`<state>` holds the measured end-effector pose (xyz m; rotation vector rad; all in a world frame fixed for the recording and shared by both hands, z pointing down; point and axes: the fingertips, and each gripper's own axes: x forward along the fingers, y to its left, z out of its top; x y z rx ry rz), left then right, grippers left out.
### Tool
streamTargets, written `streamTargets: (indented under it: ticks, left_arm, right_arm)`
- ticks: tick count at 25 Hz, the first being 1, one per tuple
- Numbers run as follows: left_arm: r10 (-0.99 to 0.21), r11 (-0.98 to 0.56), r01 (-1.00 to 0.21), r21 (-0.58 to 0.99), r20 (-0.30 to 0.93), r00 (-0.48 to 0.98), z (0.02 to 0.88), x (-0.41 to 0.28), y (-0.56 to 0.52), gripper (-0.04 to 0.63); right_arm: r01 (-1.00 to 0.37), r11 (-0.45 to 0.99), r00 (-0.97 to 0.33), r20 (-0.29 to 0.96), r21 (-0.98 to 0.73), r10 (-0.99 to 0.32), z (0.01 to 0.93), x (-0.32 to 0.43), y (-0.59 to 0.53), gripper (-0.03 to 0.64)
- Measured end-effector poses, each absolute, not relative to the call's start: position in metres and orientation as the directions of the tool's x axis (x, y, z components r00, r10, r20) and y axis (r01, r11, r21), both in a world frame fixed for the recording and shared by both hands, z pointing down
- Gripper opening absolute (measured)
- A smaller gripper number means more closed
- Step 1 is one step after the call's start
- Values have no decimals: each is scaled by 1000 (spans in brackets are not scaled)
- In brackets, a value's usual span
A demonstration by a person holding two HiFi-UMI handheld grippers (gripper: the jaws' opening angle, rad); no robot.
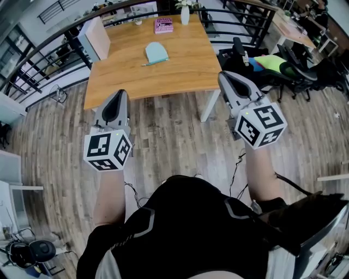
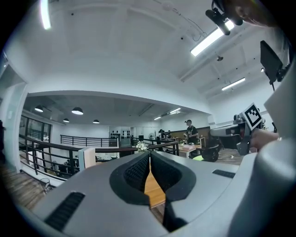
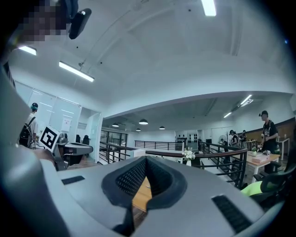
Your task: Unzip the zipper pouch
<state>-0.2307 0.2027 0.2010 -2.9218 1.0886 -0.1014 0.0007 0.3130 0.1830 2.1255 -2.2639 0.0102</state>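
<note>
Both grippers hang short of the wooden table point(image 1: 182, 68), the left gripper point(image 1: 119, 96) off its near left edge and the right gripper point(image 1: 223, 75) by its near right corner, and each has its jaws pressed together with nothing between them. The pale blue zipper pouch point(image 1: 155, 53) lies flat around the middle of the table top, well apart from both grippers, and it is too small to tell how its zip stands. Past it, at the table's far edge, sit a pink book point(image 1: 163, 25) and a white vase point(image 1: 185, 14).
</note>
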Motion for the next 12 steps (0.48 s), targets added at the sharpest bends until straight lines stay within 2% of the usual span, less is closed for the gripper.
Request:
streamTargets:
  ticks: [10,12]
  left_arm:
    - [-653,-757,-651,-52,46,756,202,-228,215,32]
    - [-657,-754,-655,-57,48,752,203,-227,215,35]
  right_arm:
    - [-997,63,-62,39,35,-997,189,2,322,12]
    - [-997,65,-63,38,34,-997,189,5,322,30]
